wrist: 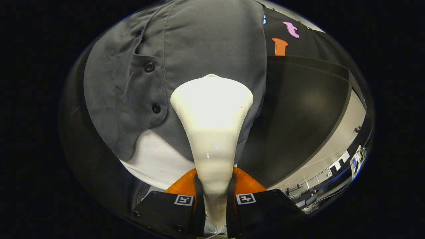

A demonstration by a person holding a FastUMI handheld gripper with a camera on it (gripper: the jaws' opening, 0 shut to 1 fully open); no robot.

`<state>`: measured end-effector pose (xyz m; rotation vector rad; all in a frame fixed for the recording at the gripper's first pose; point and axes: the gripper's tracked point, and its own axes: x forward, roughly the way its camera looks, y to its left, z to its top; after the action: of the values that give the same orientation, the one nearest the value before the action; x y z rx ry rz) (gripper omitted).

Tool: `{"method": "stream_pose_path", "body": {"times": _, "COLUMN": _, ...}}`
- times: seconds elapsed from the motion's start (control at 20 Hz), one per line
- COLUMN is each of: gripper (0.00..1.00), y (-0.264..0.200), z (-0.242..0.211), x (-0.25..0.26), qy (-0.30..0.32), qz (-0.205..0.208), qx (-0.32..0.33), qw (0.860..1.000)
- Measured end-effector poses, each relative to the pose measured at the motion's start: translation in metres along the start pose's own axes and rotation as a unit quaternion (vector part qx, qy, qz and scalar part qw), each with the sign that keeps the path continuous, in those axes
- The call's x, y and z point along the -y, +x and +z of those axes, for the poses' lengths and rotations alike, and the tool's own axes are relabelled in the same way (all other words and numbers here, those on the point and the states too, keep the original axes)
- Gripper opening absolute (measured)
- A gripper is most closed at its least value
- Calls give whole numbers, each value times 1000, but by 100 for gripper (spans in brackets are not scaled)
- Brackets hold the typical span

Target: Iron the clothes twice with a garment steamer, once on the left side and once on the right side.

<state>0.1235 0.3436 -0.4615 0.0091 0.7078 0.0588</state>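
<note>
My gripper (pixel 214 199) is clamped on the narrow handle of a cream garment steamer (pixel 212 132), both fingers pressing its sides. Its wide head flares out just ahead of me, against a hanging grey button-up shirt (pixel 206 43). A white garment (pixel 156 162) shows below the shirt's hem.

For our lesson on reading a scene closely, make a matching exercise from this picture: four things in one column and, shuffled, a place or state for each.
Things:
1. steamer
2. grey shirt
3. dark buttons
4. white garment

Places or states:
A. in a line on the shirt's front edge
B. showing below the shirt's hem
C. clamped between the gripper fingers
D. hanging just beyond the steamer's head

Pairs: 1-C, 2-D, 3-A, 4-B
</note>
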Motion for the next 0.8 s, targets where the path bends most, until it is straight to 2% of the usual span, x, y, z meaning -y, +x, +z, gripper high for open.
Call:
{"method": "stream_pose_path", "body": {"times": 0.4, "gripper": 33, "y": -20, "z": -20, "x": 8, "qy": 21, "qz": -10, "qx": -24, "qw": 999}}
{"method": "stream_pose_path", "body": {"times": 0.8, "gripper": 33, "y": -86, "z": 47, "x": 2, "qy": 35, "qz": -18, "qx": 3, "qw": 999}}
